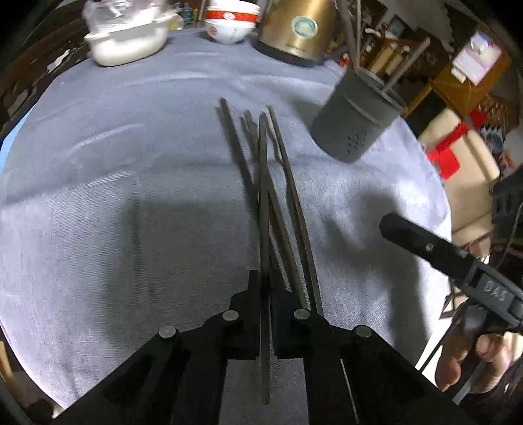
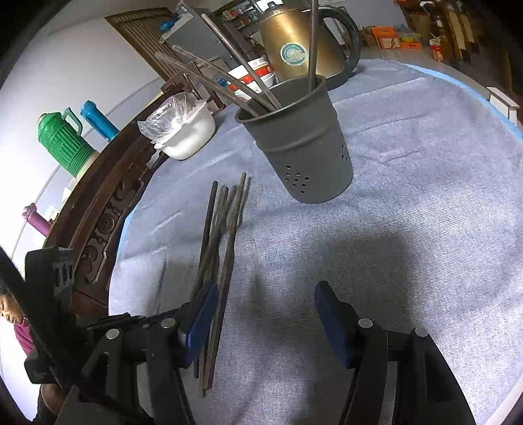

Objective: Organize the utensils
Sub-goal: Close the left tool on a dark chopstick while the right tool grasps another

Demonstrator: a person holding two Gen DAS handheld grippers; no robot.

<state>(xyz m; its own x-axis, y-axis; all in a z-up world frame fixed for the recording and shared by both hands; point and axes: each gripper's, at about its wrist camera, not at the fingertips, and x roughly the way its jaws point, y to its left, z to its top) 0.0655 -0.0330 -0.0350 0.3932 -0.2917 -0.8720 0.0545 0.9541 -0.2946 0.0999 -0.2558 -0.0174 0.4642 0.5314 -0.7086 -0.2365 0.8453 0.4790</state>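
Note:
Several dark chopsticks [image 1: 281, 183] lie in a loose bundle on the blue-grey cloth [image 1: 130, 196]. My left gripper [image 1: 265, 284] is shut on one chopstick [image 1: 263, 170], which runs straight between its jaws and out behind them. The grey utensil holder [image 1: 356, 121] stands to the right beyond the bundle, with several chopsticks inside it. In the right wrist view the holder [image 2: 304, 140] is ahead and the bundle of chopsticks [image 2: 222, 245] lies to the left. My right gripper [image 2: 266, 287] stands open over bare cloth, its left finger [image 2: 199, 320] over the bundle's near ends.
A gold kettle [image 1: 294, 29], stacked red-and-white bowls [image 1: 228, 26] and a white pot under plastic wrap [image 1: 127, 42] stand along the far edge. A carved wooden frame [image 2: 104, 209] borders the table's left side, with a green thermos [image 2: 62, 140] behind it.

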